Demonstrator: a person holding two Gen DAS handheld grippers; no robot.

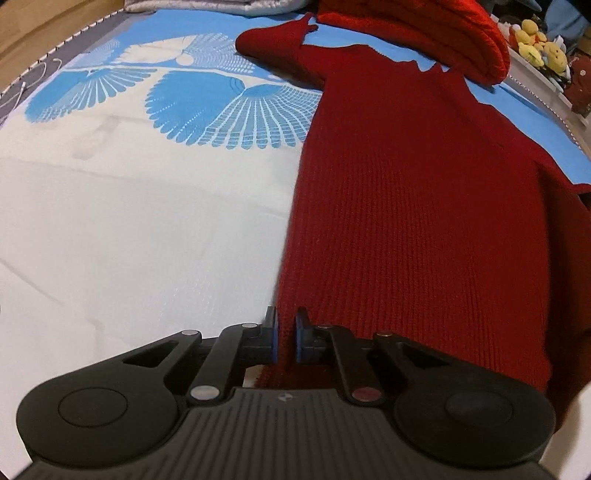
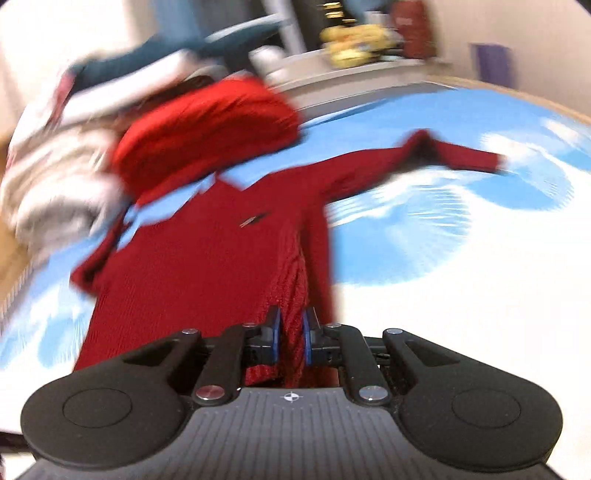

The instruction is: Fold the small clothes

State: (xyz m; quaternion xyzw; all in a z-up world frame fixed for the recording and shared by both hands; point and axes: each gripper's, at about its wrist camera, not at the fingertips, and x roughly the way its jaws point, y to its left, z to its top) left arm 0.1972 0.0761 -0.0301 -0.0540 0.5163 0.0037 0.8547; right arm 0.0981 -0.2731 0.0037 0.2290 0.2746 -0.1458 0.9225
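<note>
A dark red knitted sweater [image 1: 413, 206] lies spread on a blue and white patterned sheet [image 1: 129, 206], with one sleeve [image 1: 273, 48] stretched out to the far left. My left gripper [image 1: 285, 339] is shut on the sweater's lower left hem edge. In the blurred right wrist view the same sweater [image 2: 192, 258] lies ahead, one sleeve [image 2: 458, 155] reaching to the far right. My right gripper [image 2: 291, 339] is shut on a bunched fold of the sweater's hem.
A folded bright red garment [image 1: 443, 33] sits beyond the sweater's collar, and shows in the right wrist view [image 2: 207, 125] too. Grey and white clothes [image 2: 55, 177] are piled beside it. Yellow plush toys [image 1: 539, 48] stand on a shelf past the bed edge.
</note>
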